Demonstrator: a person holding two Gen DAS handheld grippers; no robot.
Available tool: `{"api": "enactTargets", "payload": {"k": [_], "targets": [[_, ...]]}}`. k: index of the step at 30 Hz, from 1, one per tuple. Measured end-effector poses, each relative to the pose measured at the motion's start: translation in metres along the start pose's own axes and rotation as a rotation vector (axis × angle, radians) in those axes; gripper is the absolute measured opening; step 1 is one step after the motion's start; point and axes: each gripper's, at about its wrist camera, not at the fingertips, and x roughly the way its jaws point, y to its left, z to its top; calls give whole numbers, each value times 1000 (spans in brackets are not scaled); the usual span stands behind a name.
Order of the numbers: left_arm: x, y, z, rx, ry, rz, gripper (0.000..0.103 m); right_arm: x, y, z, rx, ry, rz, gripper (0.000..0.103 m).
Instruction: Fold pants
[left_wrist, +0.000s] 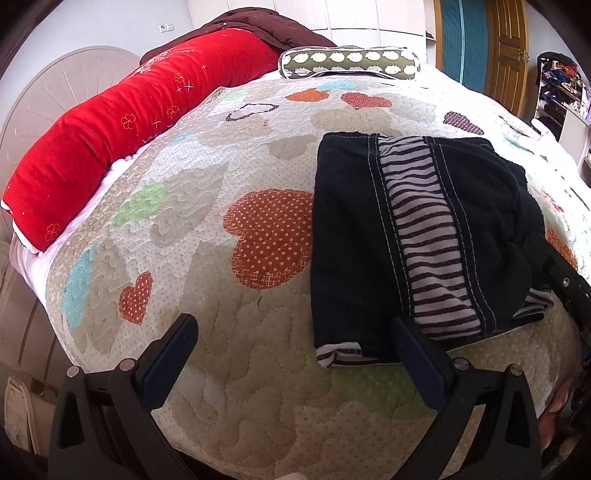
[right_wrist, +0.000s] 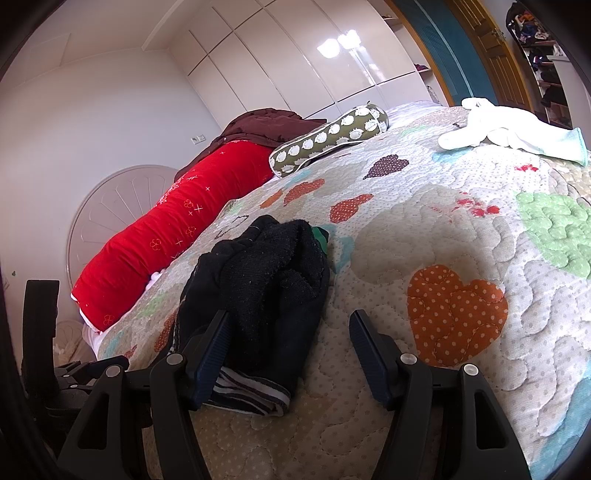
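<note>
Dark pants (left_wrist: 417, 236) with a grey striped side band lie folded in a compact bundle on the quilted bedspread (left_wrist: 221, 369); they also show in the right wrist view (right_wrist: 266, 291). My left gripper (left_wrist: 291, 332) is open and empty just before the bundle's near left corner, its right finger (left_wrist: 417, 354) against the striped hem. My right gripper (right_wrist: 288, 332) is open and empty at the bundle's near right edge, its left finger (right_wrist: 210, 350) touching the cloth. The right gripper's body also shows at the right edge of the left wrist view (left_wrist: 565, 280).
A long red bolster (left_wrist: 122, 133) and a brown cloth (left_wrist: 266, 26) lie along the bed's far left. A green patterned roll pillow (left_wrist: 351, 62) lies at the head. White clothes (right_wrist: 498, 129) lie at the far right. Wardrobe doors (right_wrist: 295, 66) stand behind.
</note>
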Motion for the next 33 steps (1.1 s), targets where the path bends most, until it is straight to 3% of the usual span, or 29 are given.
{"api": "enactTargets", "payload": {"k": [17, 24, 30, 33], "targets": [[-12, 9, 5, -27, -24, -31, 103, 0, -1, 1, -7, -2, -6, 69], [-48, 26, 13, -67, -165, -18, 103, 5, 1, 5, -23, 37, -56, 69], [-97, 56, 22, -125, -325, -23, 103, 1, 13, 25, -13, 156, -188, 70], [-121, 75, 22, -156, -387, -33, 103, -21, 25, 32, -28, 117, -240, 70]]}}
